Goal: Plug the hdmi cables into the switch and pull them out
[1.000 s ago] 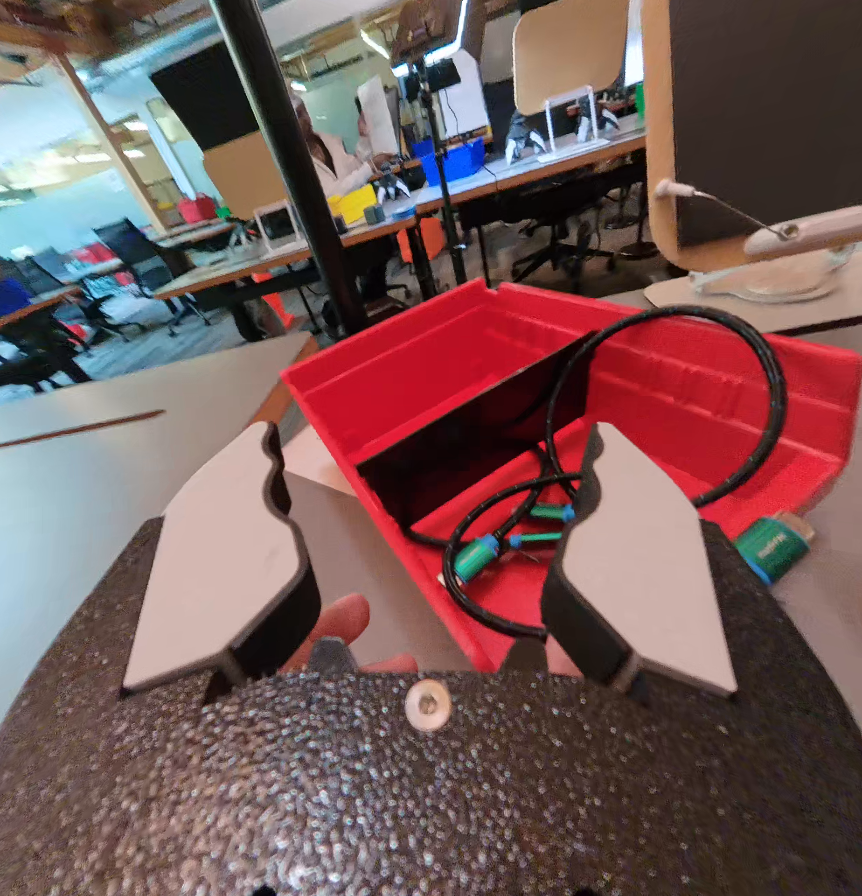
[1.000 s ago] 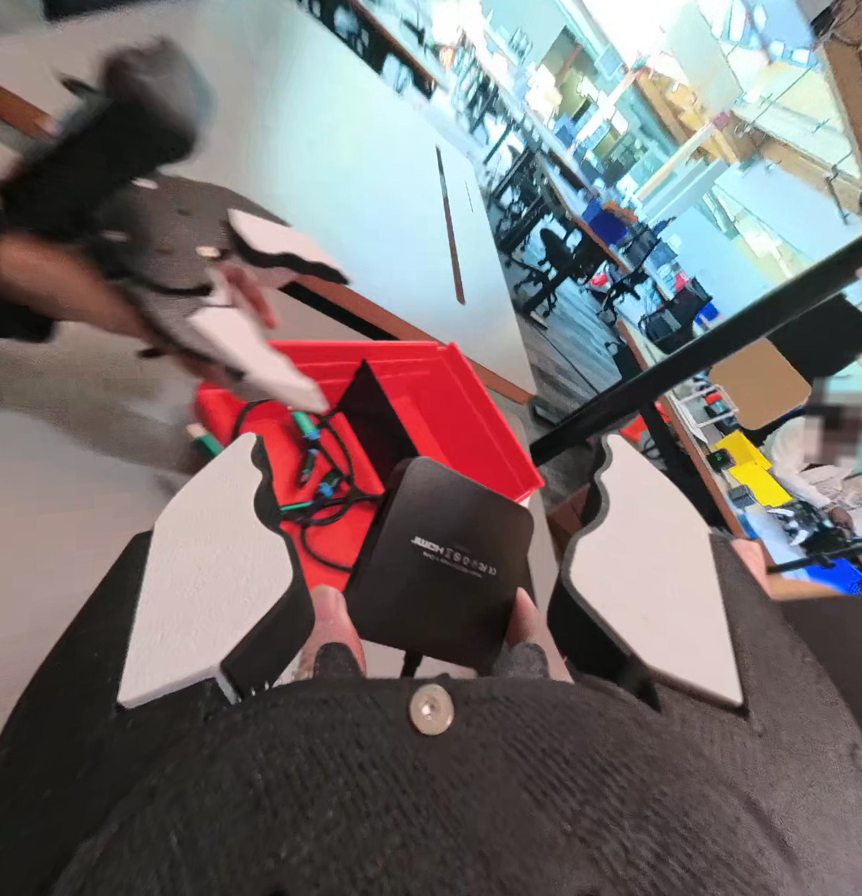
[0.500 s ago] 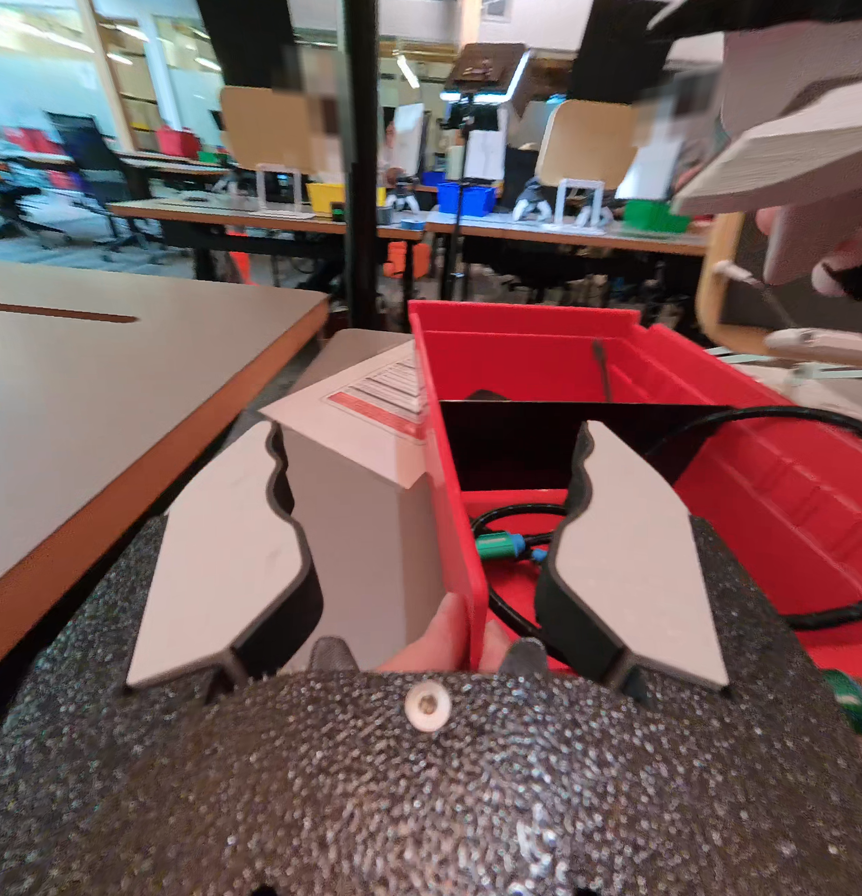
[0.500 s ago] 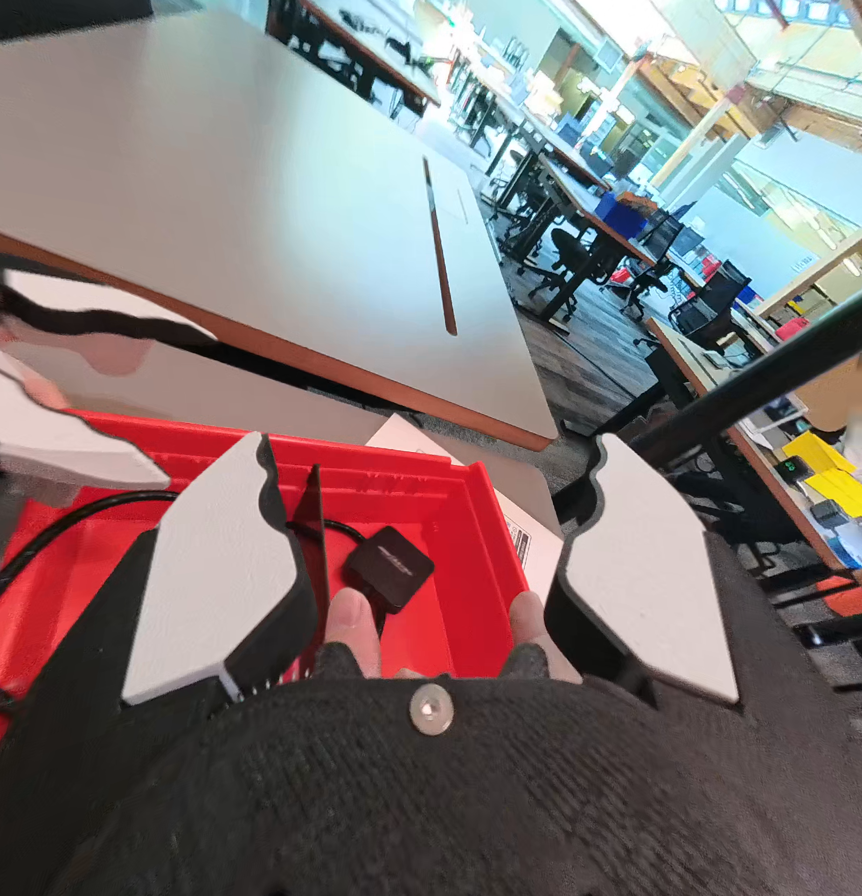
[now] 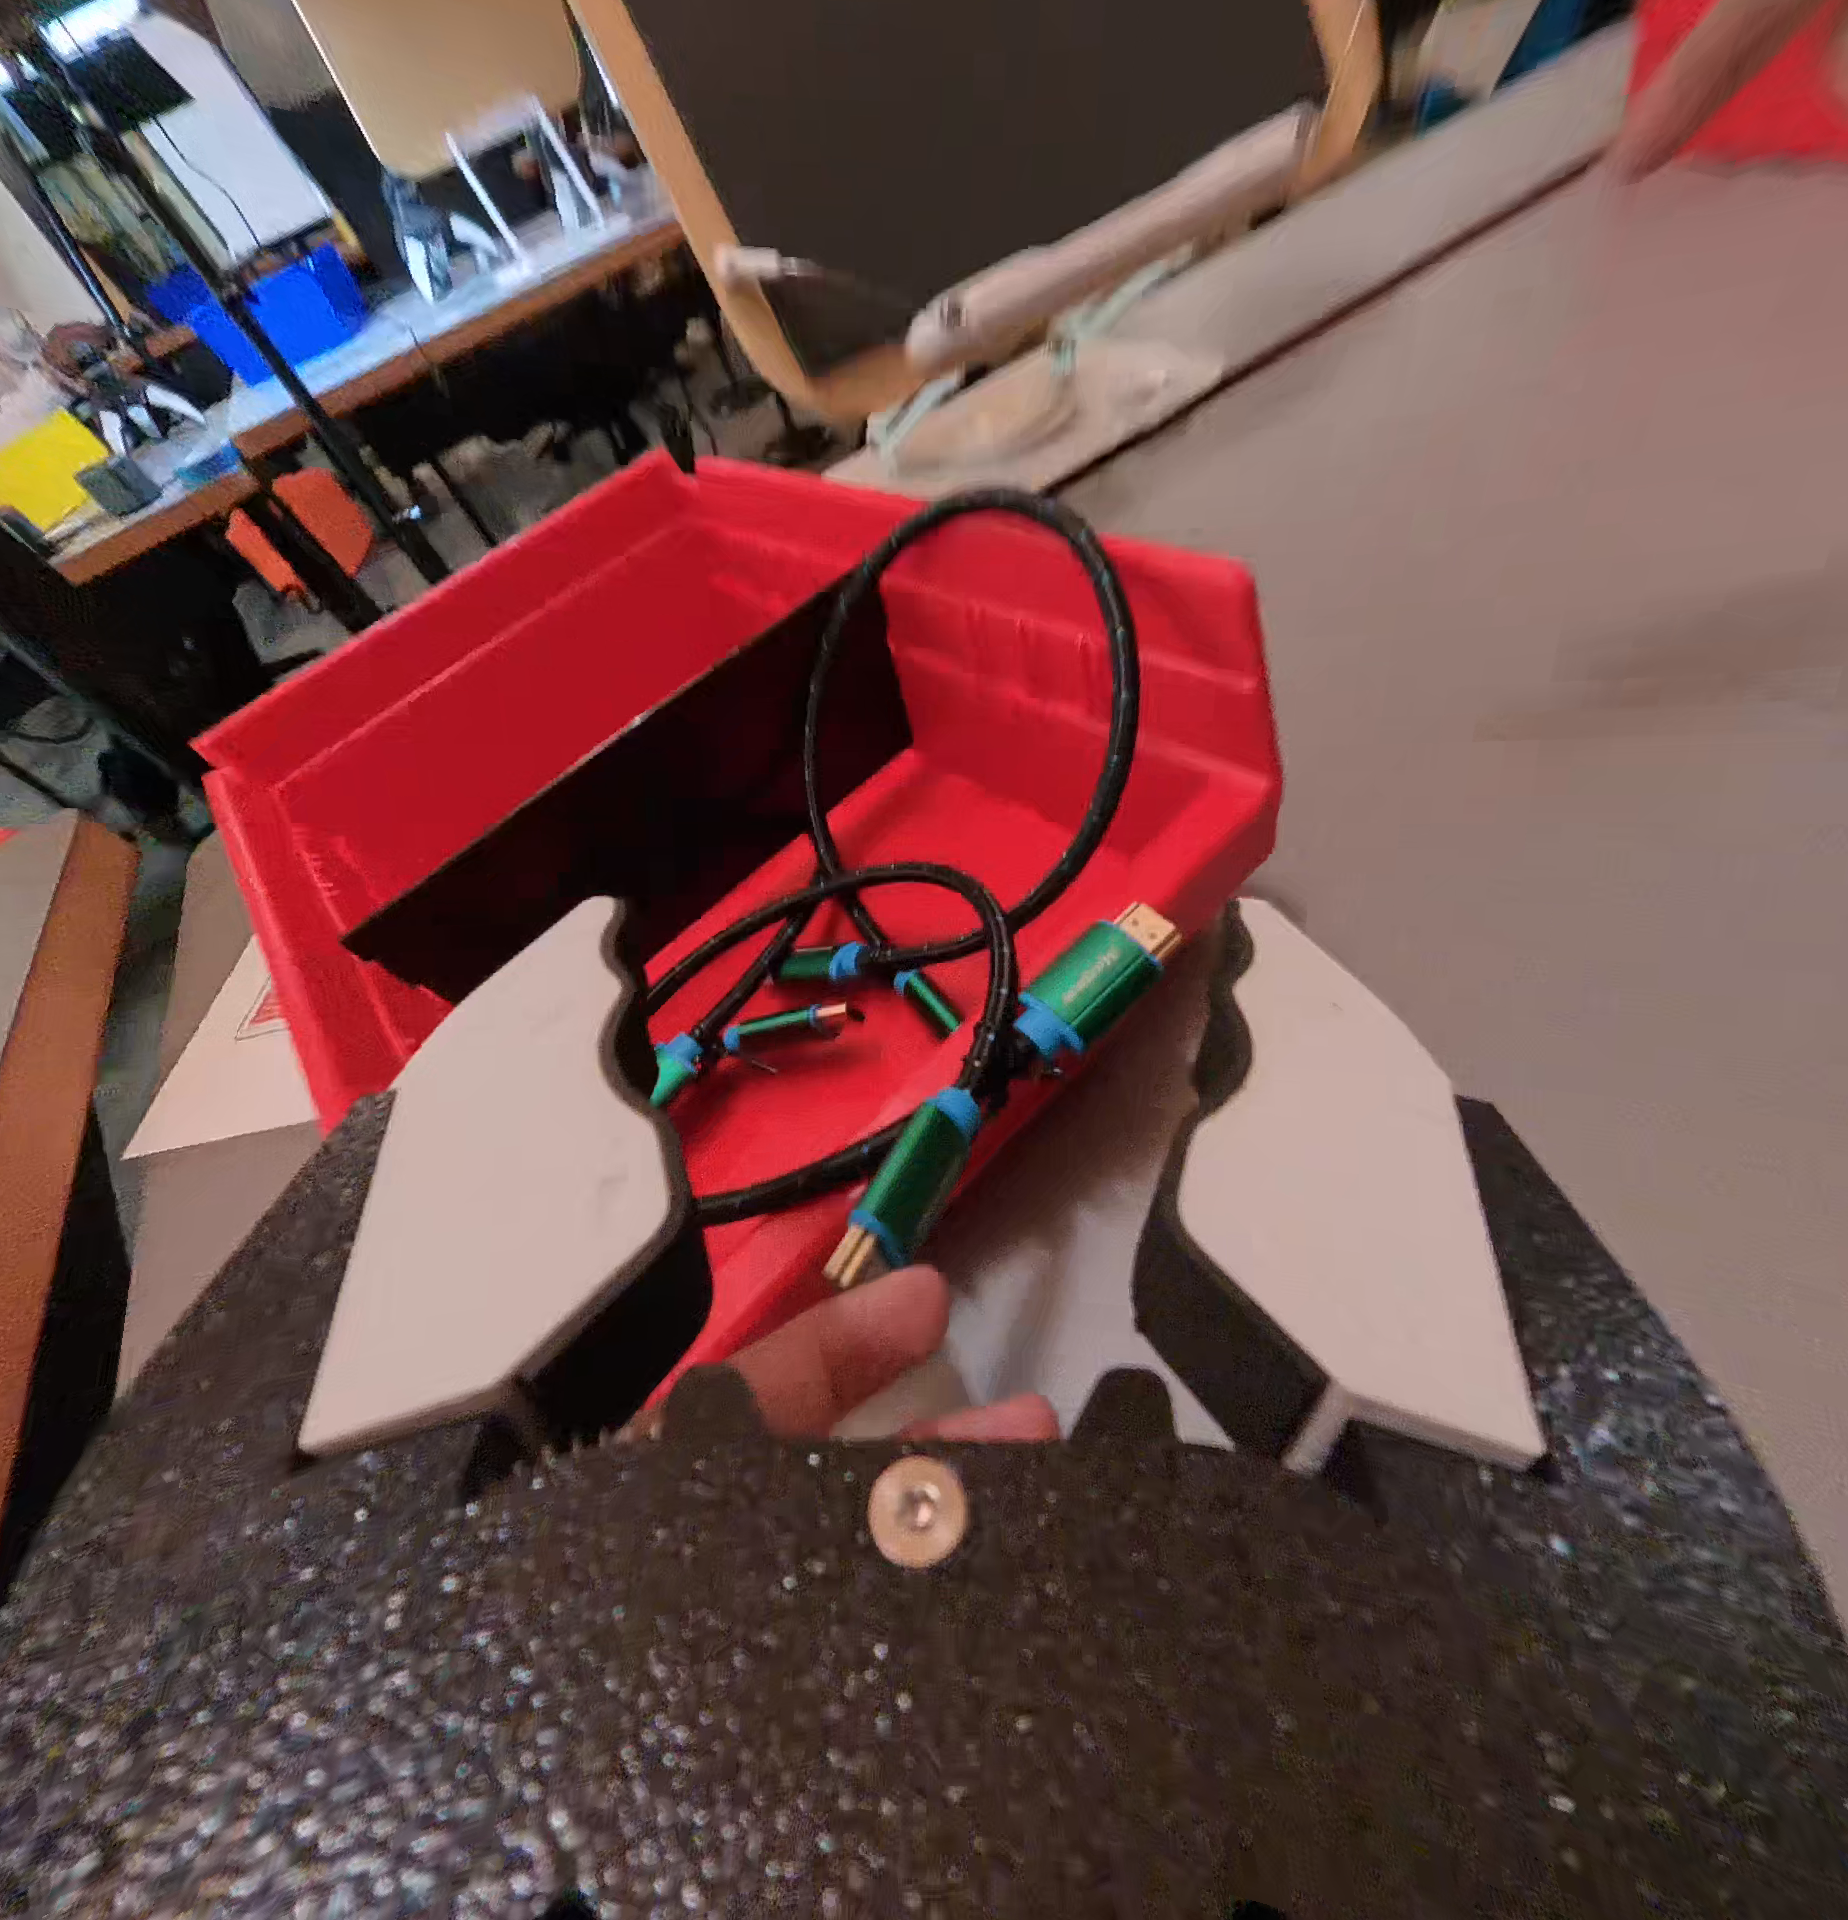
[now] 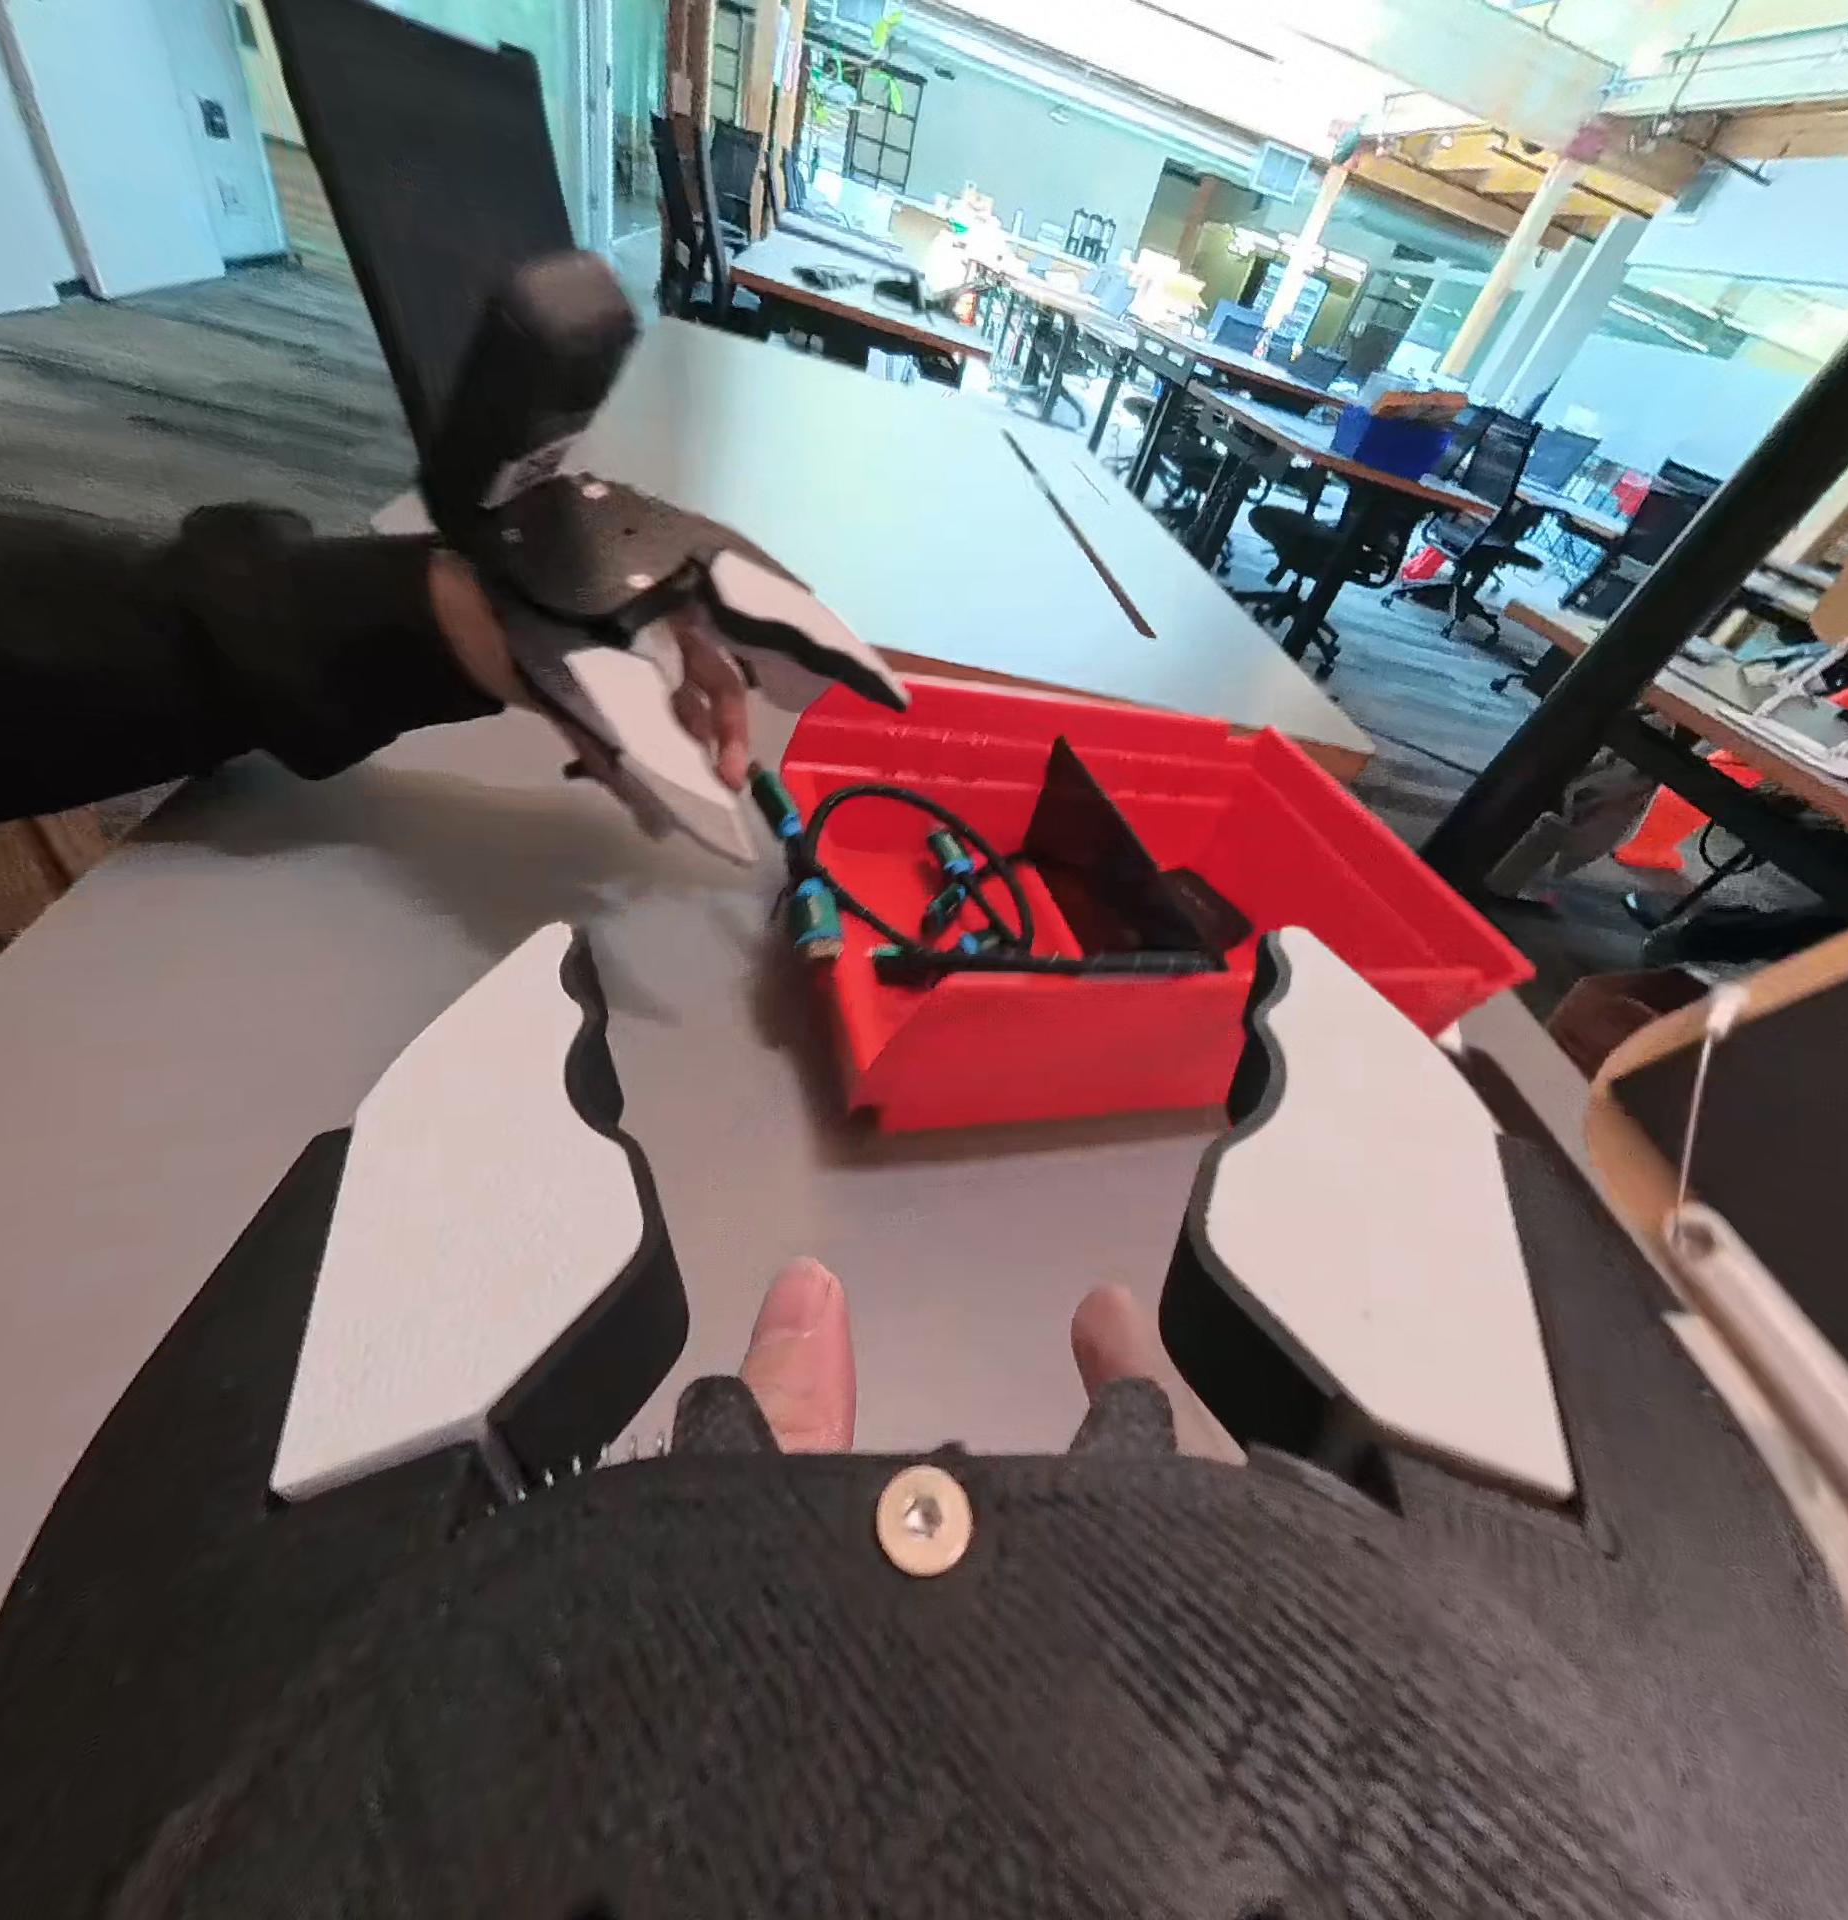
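A red bin (image 5: 1190,665) (image 6: 1045,1049) stands on the grey table, split by a black divider (image 5: 629,821) (image 6: 1081,831). Black HDMI cables (image 5: 1117,665) (image 6: 858,821) with green plugs lie coiled in its near compartment. Two large plugs (image 5: 915,1179) hang over the bin's rim. The black switch (image 6: 1200,904) lies in the compartment behind the divider. My left gripper (image 5: 920,930) (image 6: 821,774) is open and empty, with the plugs lying between its fingers. My right gripper (image 6: 920,940) is open and empty, held back from the bin over bare table.
A wood-edged black panel (image 5: 961,135) (image 6: 1751,1122) with a white arm stands beside the bin. A black pole (image 6: 1668,613) rises behind it. A white box (image 5: 224,1070) sits against the bin's side. Another table (image 6: 899,499) lies beyond a gap.
My right gripper let the switch go into the bin's far compartment and drew back. My left gripper swung from the bin's side to the cable compartment.
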`<state>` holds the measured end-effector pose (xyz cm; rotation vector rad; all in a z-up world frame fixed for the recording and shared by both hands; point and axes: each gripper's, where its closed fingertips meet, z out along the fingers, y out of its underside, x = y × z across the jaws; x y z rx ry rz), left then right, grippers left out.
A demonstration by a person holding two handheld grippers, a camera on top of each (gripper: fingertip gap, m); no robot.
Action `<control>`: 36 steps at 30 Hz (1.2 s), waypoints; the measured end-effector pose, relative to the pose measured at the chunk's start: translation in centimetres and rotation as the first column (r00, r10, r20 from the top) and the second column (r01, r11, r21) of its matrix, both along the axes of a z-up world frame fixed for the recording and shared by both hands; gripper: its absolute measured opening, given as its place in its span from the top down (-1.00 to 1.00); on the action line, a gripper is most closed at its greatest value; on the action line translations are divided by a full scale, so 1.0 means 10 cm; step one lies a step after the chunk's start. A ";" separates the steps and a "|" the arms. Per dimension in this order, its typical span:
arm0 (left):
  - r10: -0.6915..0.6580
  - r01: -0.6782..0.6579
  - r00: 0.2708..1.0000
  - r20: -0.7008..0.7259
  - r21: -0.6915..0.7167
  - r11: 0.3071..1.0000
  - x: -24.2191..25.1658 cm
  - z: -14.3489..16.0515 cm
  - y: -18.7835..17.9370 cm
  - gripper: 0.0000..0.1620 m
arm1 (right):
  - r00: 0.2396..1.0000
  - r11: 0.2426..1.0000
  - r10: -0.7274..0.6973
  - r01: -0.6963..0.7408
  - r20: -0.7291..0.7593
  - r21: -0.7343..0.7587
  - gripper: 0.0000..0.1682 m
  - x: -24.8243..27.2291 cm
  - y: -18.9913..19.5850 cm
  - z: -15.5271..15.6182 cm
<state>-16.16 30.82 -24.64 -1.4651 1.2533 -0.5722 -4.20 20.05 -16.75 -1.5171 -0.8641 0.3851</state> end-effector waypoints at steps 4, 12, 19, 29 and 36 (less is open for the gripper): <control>0.150 -0.151 0.988 0.026 0.005 0.989 0.14 -0.04 0.28 -0.27 | 0.993 0.995 -0.086 0.090 0.081 -0.045 -0.39 0.22 -0.45 -0.29; 0.317 -0.304 0.940 0.127 -0.110 0.946 0.21 0.24 0.42 -0.29 | 0.973 0.971 -0.230 0.231 0.032 -0.053 -0.43 0.83 -1.08 -0.42; 0.273 -0.289 0.957 -0.095 -0.360 0.887 0.36 0.55 0.53 -0.64 | 0.868 0.868 -0.496 0.495 -0.022 -0.033 -0.41 1.65 -1.10 -0.58; -0.011 -0.133 0.976 -0.219 -0.634 0.762 1.17 0.92 0.92 -0.40 | 0.868 0.803 -0.494 0.478 0.050 -0.356 -0.39 1.75 -1.07 -1.21; 0.283 -0.637 0.737 -0.614 -0.491 0.594 1.10 0.25 1.76 -0.25 | 0.906 0.872 -0.415 0.369 -0.086 -0.321 -0.51 1.56 -1.09 -1.13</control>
